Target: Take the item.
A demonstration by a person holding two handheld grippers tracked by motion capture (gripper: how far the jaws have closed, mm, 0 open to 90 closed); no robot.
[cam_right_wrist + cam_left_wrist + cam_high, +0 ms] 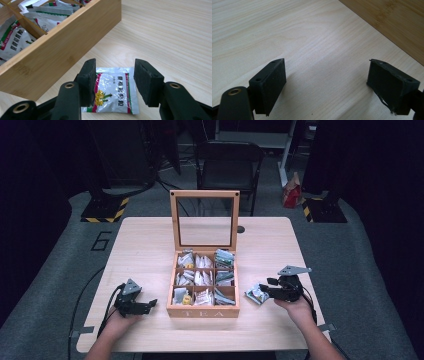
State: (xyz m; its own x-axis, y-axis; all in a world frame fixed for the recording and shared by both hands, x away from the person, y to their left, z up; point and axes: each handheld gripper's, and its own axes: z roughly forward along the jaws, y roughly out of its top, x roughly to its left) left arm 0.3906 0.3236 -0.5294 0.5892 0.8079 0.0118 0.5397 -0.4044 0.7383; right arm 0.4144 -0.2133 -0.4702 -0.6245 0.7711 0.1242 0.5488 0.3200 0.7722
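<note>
At the lower left of the high view I see my left gripper (148, 304) resting low on the pale wooden table (145, 245), just beside the left wall of the tea box. In the left gripper view its two black jaws stand wide apart over bare tabletop, with the box's bamboo side crossing the upper right corner.

In the middle of the high view sits the wooden tea box (203, 312), marked "TEA" on its front wall, its glass-paned lid (204, 220) standing upright at the back. It has nine compartments in three rows, each holding tea sachets (199, 278), mostly white and silver with green print.

To the right of the box, one sachet (113, 91) lies flat on the table, just beside the box's right wall. It is a shiny silver packet with a red and green stripe down each side, dark printed characters and a picture of yellow flowers.

At the lower right of the high view my right gripper (259, 292) points left toward it. In the right gripper view the jaws are parted and stand on either side of the packet; I cannot tell whether they touch it.
</note>
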